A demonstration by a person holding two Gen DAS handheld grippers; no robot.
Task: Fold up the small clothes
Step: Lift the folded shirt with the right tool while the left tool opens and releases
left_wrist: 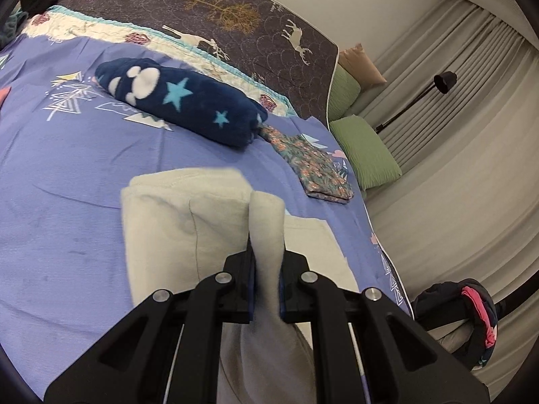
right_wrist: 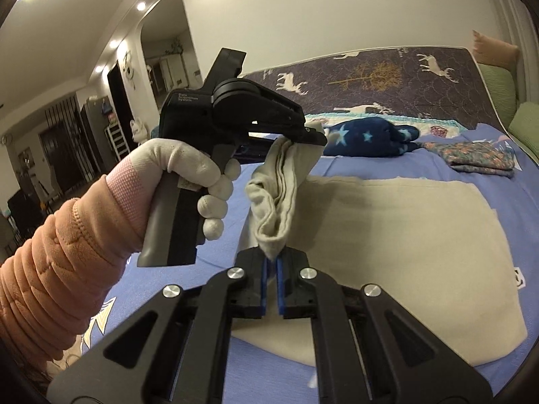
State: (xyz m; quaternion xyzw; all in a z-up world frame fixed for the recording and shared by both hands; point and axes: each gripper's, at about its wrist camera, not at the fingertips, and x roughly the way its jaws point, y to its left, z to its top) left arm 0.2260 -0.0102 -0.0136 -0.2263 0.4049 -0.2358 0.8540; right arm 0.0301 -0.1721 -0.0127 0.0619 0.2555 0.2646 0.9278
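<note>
pinching cream garment edge between both hand-held grippers, above bed

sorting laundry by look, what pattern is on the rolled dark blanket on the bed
Navy blanket with light blue stars and white paw-like blotches; clearest in the left wrist view.

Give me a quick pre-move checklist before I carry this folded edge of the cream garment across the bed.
1. Left gripper clamped on the cream garment: ok, a fold of cloth sits between the closed jaws.
2. Right gripper clamped on the same garment: ok, a bunched corner is pinched at the pad tips.
3. Lifted edge hanging between the two grippers: ok, though bunched and twisted.
4. Rest of the garment flat on the blue bedsheet: ok.
5. Landing area clear of the navy star blanket roll and the folded floral cloth: ok, both lie beyond the garment.
6. Edges aligned for a neat fold: cannot tell.
</note>
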